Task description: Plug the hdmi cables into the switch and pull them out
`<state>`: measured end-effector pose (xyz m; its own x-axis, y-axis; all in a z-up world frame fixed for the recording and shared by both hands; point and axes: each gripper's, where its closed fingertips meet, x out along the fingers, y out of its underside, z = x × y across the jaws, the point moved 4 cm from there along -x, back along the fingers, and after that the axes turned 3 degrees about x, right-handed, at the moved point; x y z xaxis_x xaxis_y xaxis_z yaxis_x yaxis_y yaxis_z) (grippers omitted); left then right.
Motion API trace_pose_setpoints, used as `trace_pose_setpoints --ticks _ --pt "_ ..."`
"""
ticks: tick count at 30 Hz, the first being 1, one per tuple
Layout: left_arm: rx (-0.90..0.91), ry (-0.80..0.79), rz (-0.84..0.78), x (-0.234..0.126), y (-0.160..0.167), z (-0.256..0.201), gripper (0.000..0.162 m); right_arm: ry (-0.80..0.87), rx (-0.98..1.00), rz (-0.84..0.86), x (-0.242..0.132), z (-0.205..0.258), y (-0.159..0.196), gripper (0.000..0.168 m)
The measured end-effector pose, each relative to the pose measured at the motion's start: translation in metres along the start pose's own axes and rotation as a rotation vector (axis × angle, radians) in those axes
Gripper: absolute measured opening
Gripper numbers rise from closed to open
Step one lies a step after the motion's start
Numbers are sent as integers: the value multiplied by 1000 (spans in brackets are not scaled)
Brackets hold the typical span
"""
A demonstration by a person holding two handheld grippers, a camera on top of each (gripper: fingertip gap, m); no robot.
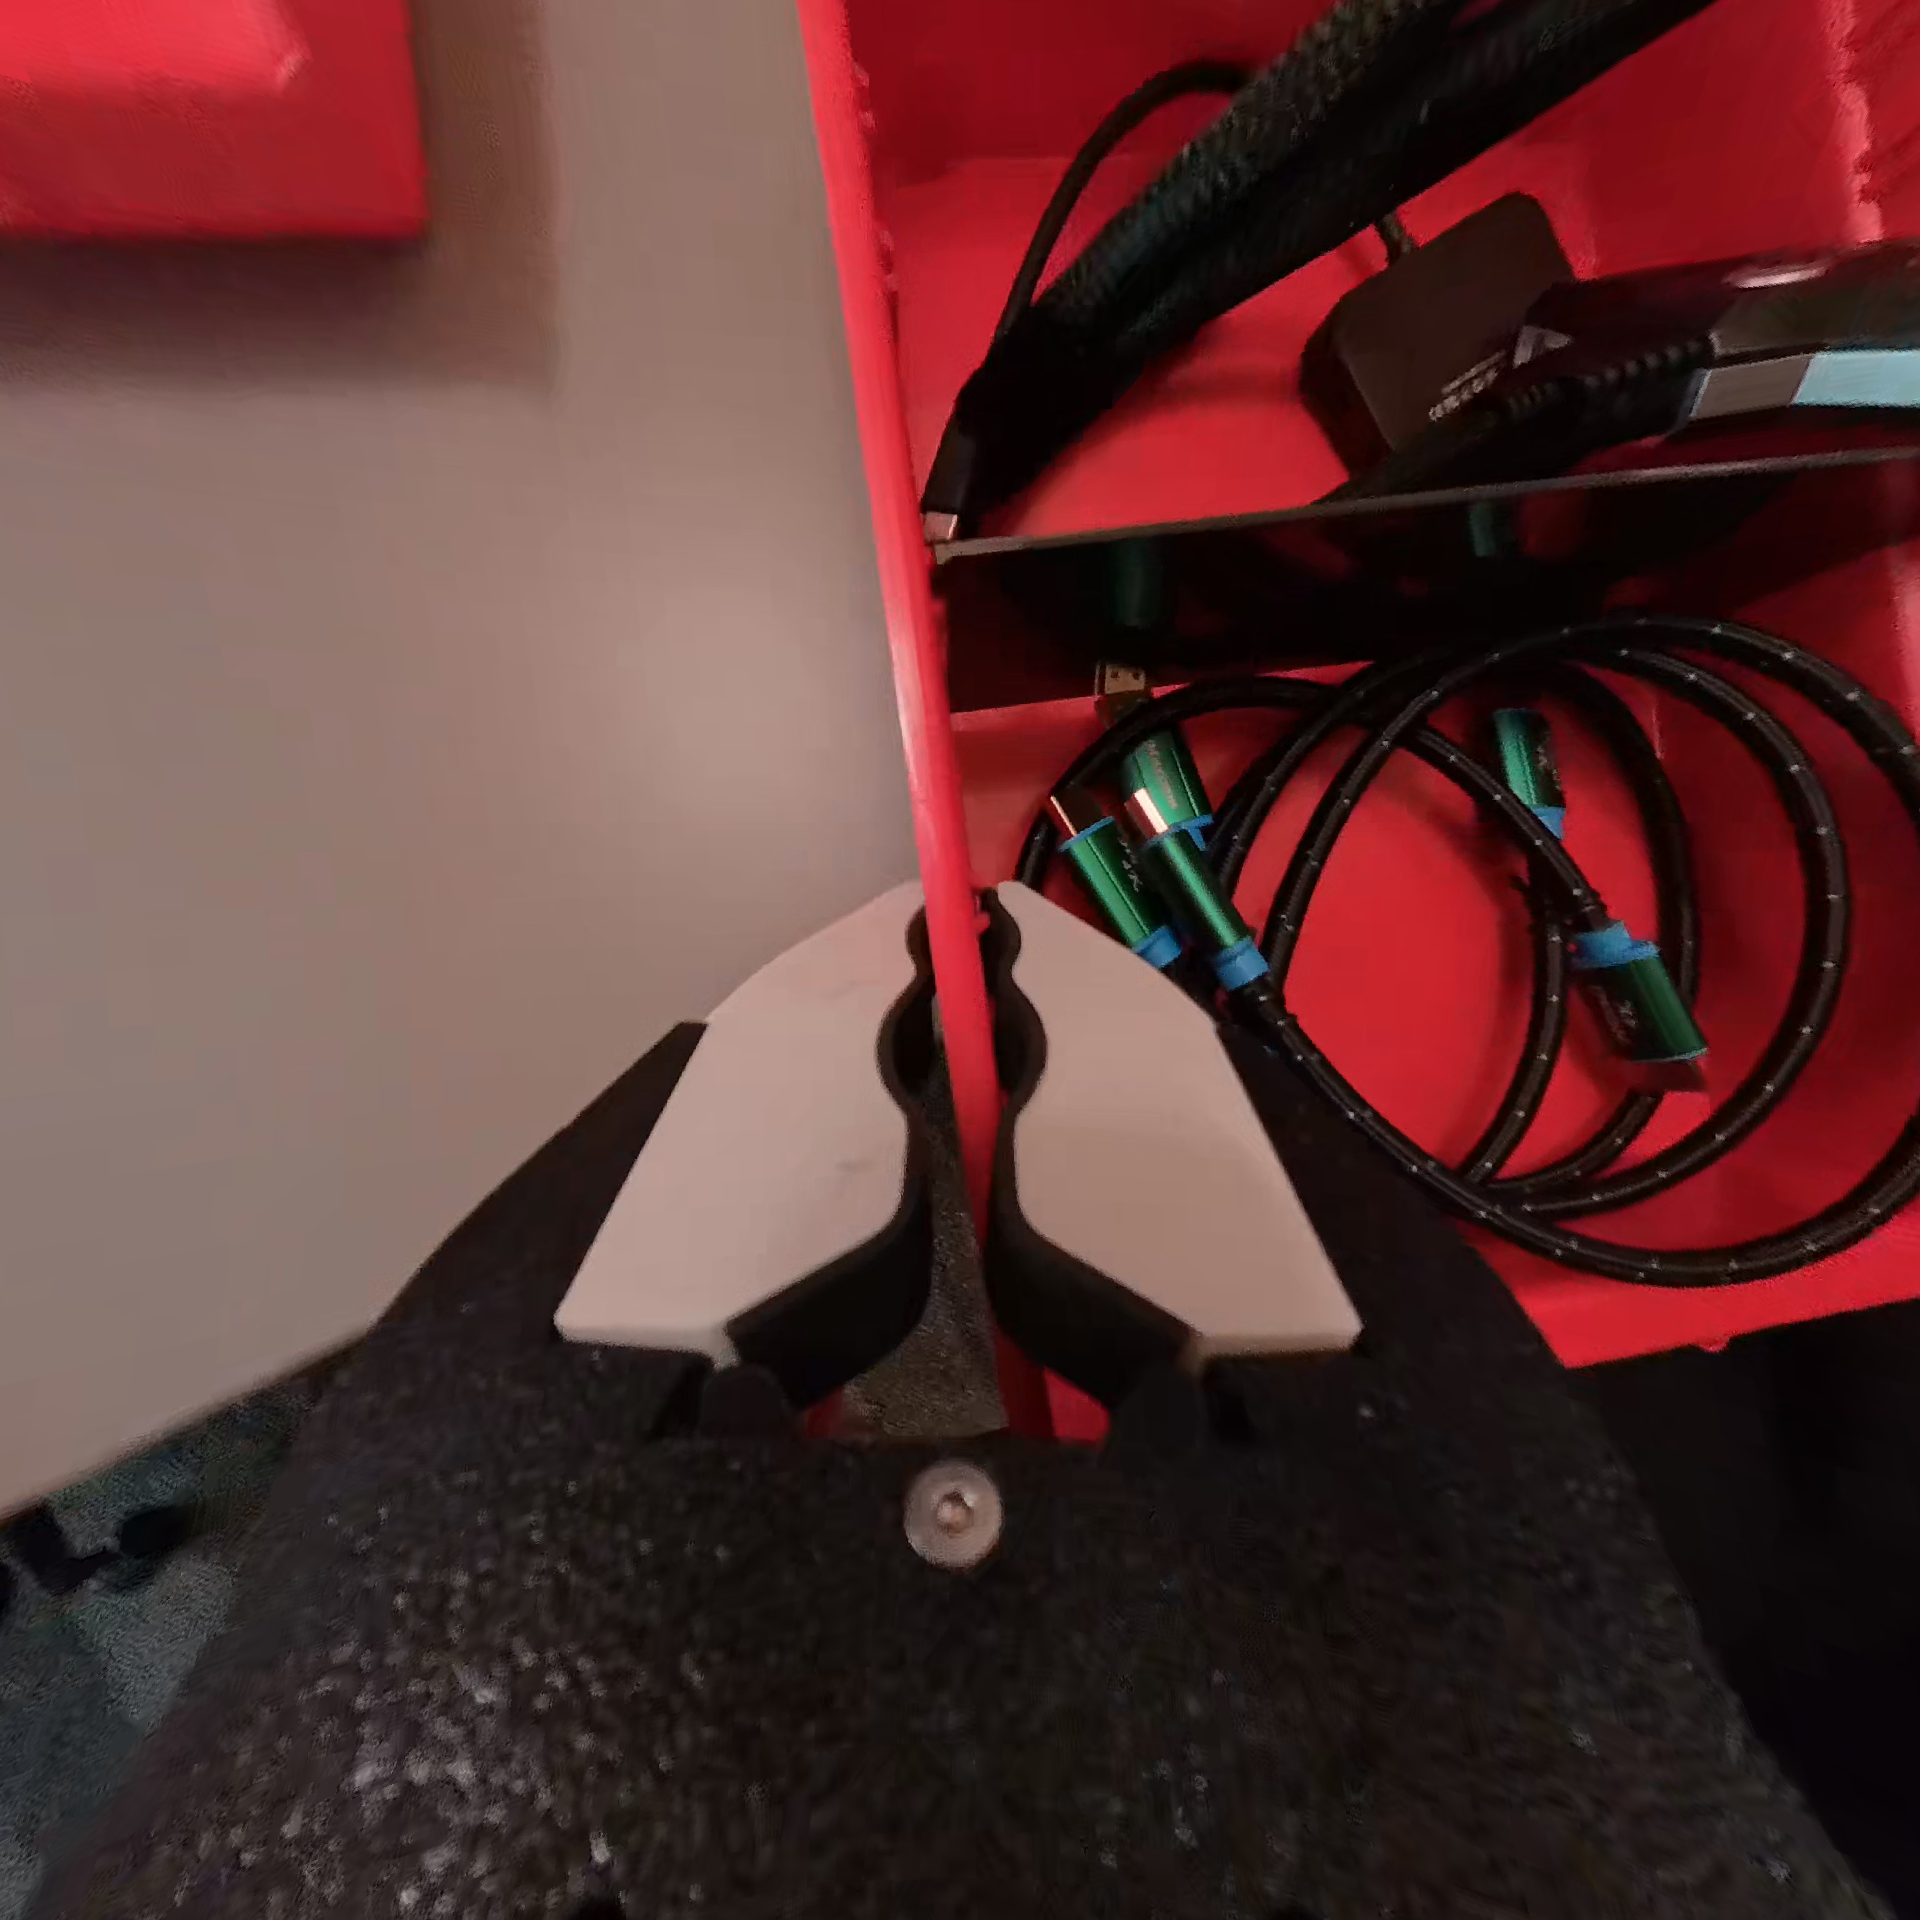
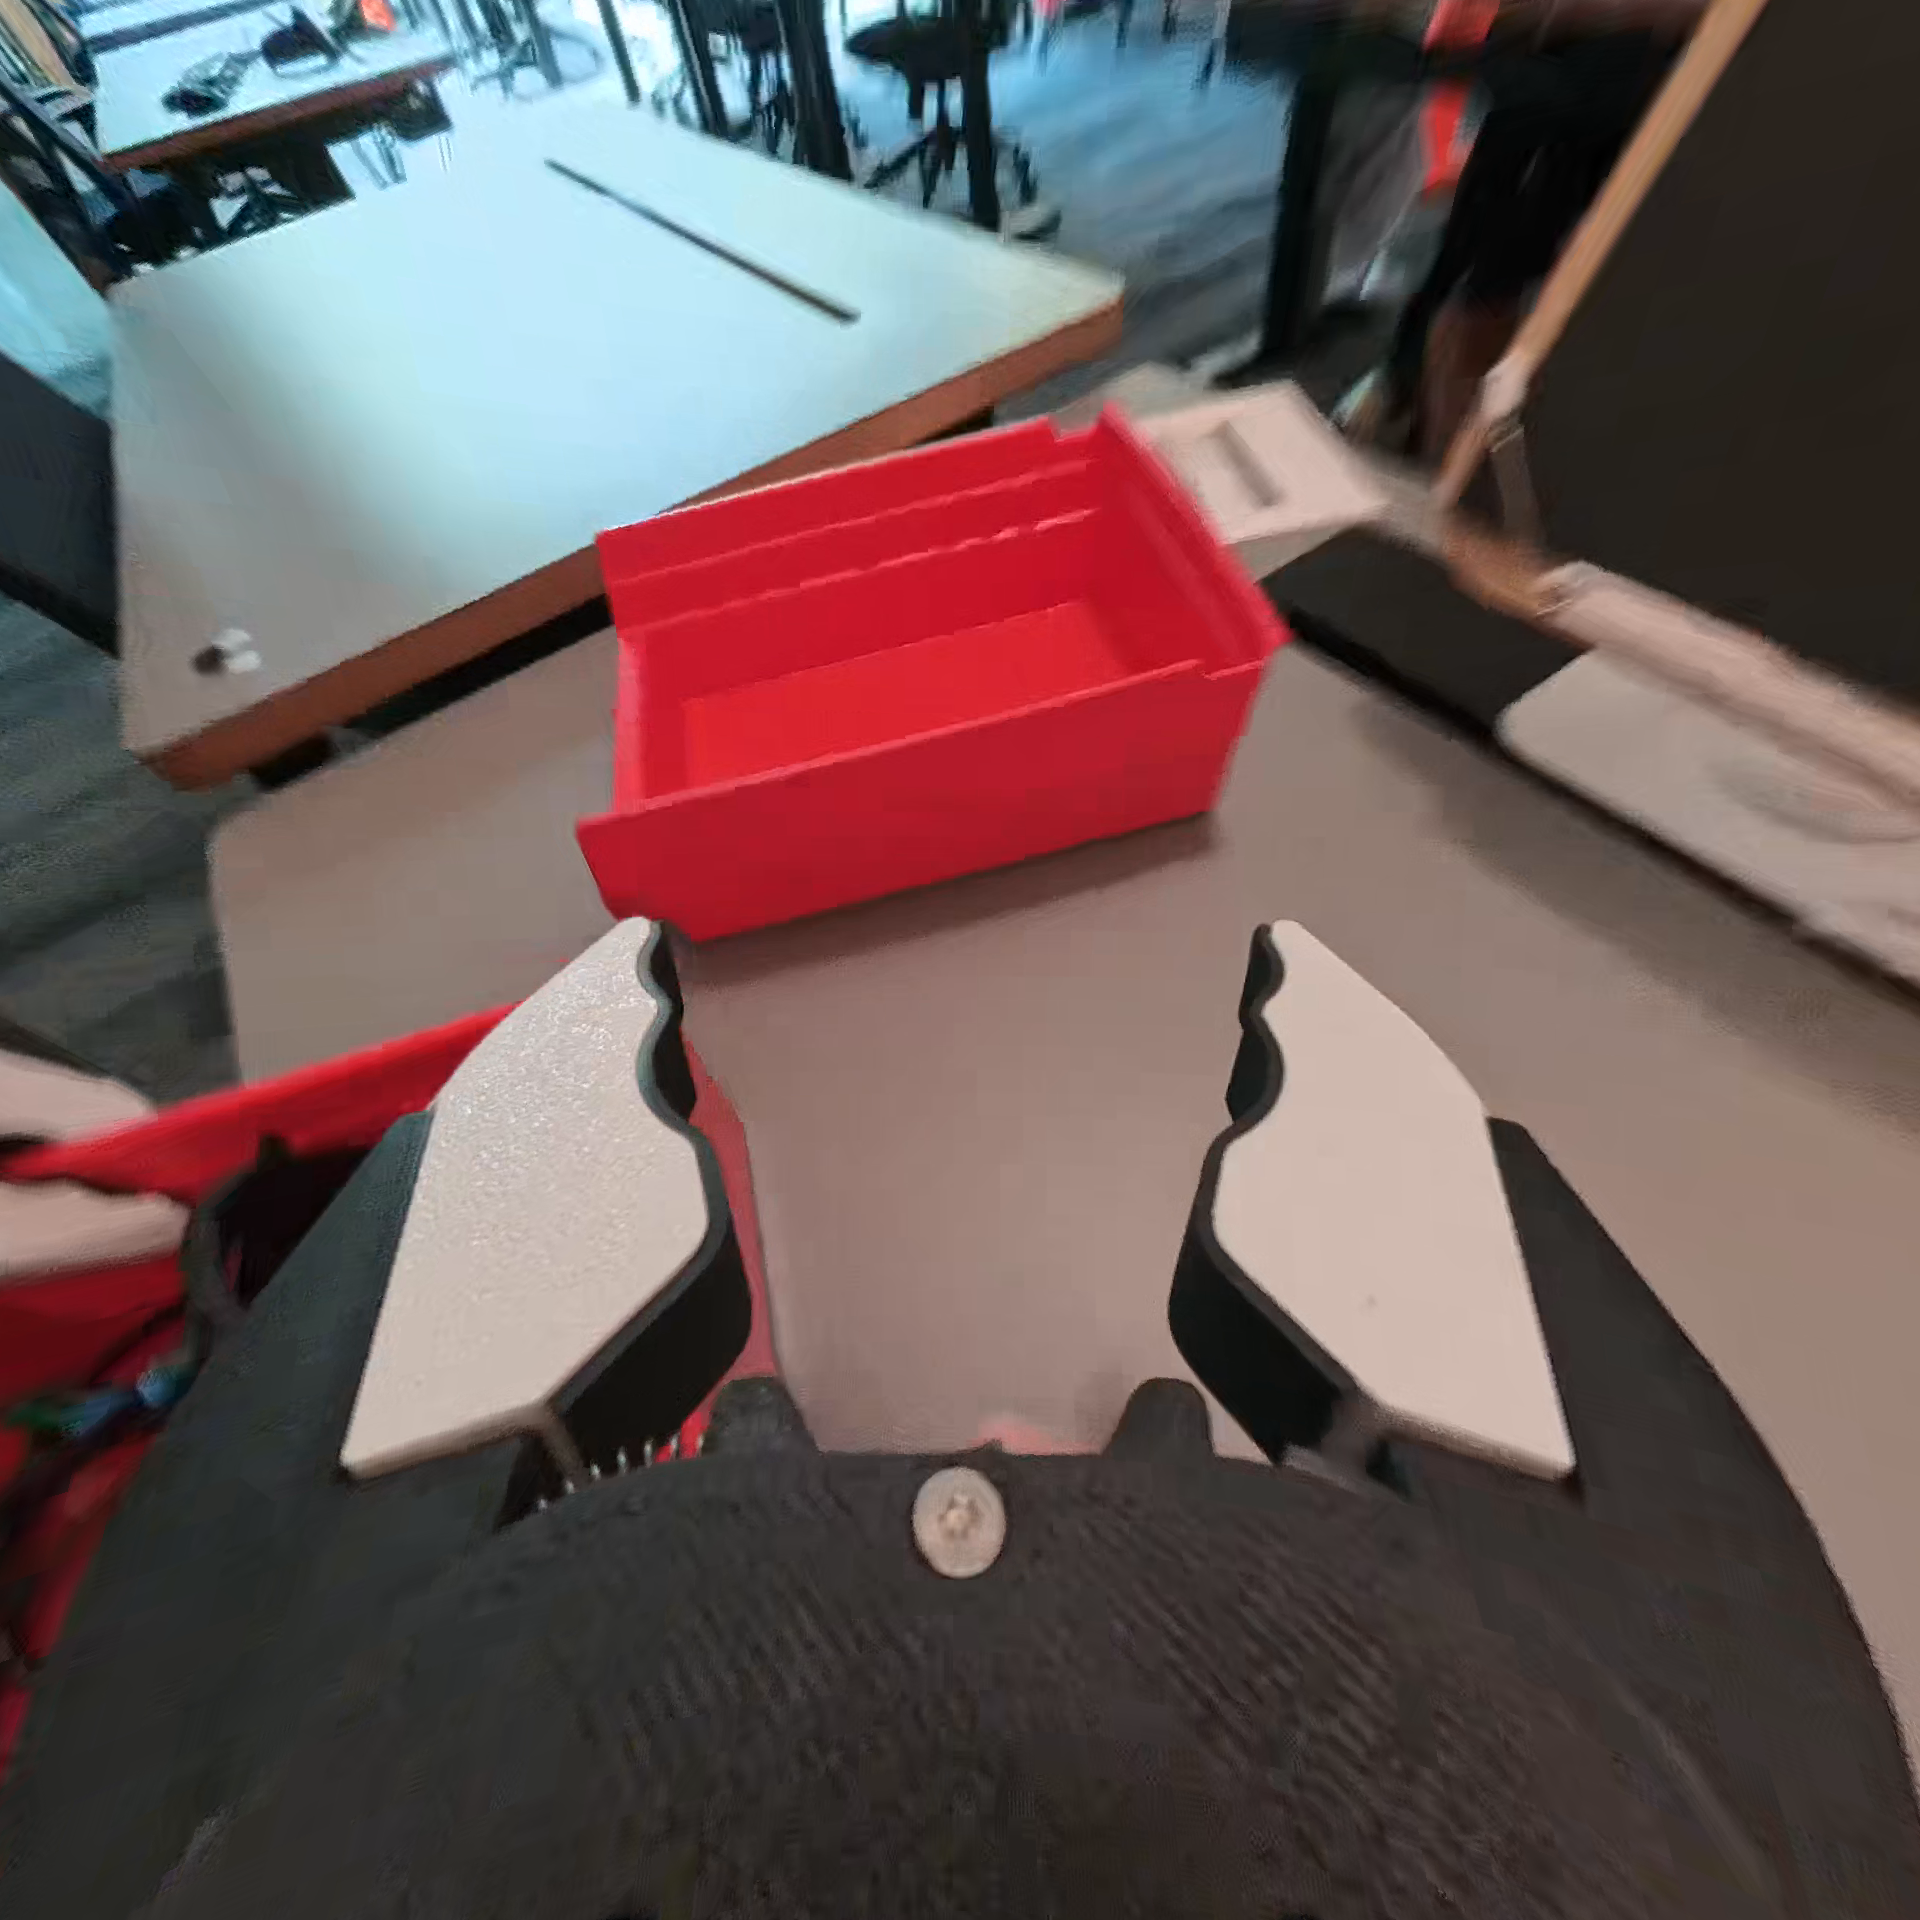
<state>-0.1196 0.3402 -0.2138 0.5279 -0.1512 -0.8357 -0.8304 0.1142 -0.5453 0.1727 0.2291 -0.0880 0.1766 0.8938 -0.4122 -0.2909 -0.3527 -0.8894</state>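
Observation:
In the left wrist view my left gripper (image 1: 961,914) is shut on the thin side wall of a red bin (image 1: 883,436). Inside that bin, coiled black braided HDMI cables (image 1: 1558,1039) with green plugs (image 1: 1184,883) lie in the near compartment. A black divider plate (image 1: 1351,520) crosses the bin. Behind it sits a black switch box (image 1: 1434,322) with more dark cable. In the right wrist view my right gripper (image 2: 961,966) is open and empty above the grey table (image 2: 987,1143). The same bin's corner shows at lower left (image 2: 208,1143).
A second red bin (image 2: 914,675), empty, stands on the grey table ahead of the right gripper. A pale table (image 2: 468,364) lies beyond it, with chairs and stands farther back. A dark panel (image 2: 1745,312) rises at the right. Another red object (image 1: 208,114) sits at upper left.

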Motion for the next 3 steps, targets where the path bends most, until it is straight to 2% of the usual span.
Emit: trace_pose_setpoints --ticks 1,3 --pt "-36 -8 -11 -8 12 6 6 -12 90 54 30 5 -3 103" --pt "-84 -50 -19 -23 33 15 6 20 250 135 85 7 -2 101"
